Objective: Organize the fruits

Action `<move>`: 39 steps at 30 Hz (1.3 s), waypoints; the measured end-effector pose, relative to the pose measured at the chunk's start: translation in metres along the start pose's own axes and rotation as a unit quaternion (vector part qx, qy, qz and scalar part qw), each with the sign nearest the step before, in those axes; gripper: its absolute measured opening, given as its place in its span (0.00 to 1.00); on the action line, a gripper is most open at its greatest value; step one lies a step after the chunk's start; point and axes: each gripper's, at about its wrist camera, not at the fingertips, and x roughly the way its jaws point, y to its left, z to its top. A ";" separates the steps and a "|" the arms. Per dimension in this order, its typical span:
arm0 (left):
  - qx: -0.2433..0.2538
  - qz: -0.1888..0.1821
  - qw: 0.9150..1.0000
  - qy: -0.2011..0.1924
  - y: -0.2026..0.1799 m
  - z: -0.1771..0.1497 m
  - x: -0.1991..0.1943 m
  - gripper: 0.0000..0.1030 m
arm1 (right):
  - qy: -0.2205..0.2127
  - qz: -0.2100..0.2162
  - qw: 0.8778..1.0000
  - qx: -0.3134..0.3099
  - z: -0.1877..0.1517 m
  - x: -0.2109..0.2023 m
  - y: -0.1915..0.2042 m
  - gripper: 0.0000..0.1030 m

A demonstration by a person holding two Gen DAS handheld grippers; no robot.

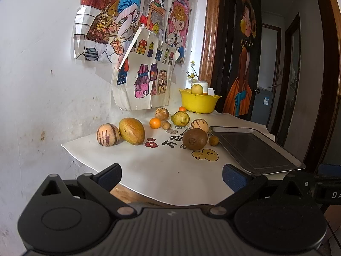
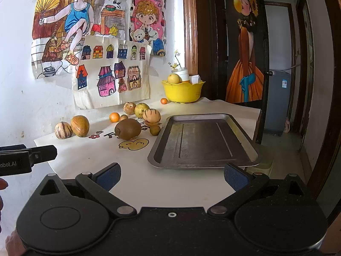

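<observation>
"obot.AI" on left hand-held gripper (image 2: pixel 27 157)

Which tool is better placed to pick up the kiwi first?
Probably the left. The kiwi lies nearly straight ahead of the open left tool; the right tool, also open, faces the metal tray, with the kiwi off to its left.
</observation>
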 end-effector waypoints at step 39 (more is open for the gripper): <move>0.087 0.034 0.995 0.042 0.061 0.045 0.064 1.00 | 0.046 0.157 0.980 -0.110 0.093 0.104 -0.007 1.00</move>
